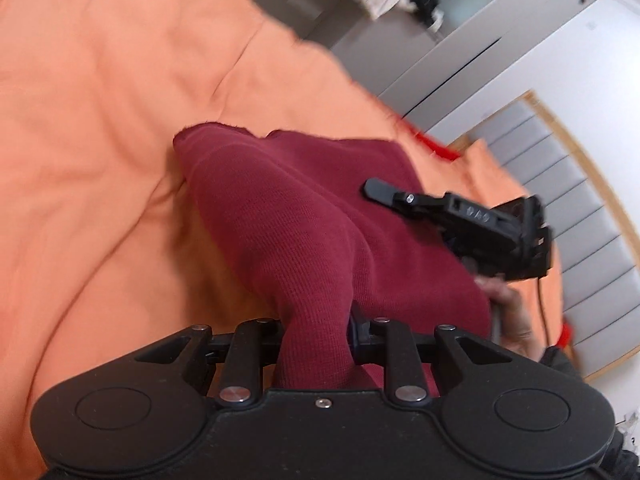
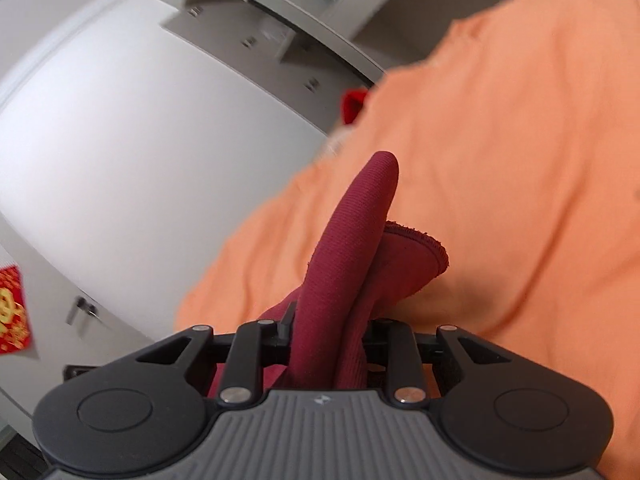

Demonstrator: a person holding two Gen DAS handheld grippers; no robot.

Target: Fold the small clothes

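Left wrist view: mounted behind the left claw, looking forward and downward along its fingers, very close to the maroon garment on the orange sheet.
Right wrist view: mounted behind the right claw, aimed shallower, equally close.
Shared: garment, sheet, white cabinets. The left view also takes in the right claw.

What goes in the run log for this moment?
left tool: shut on maroon garment | right tool: shut on maroon garment | orange sheet beneath
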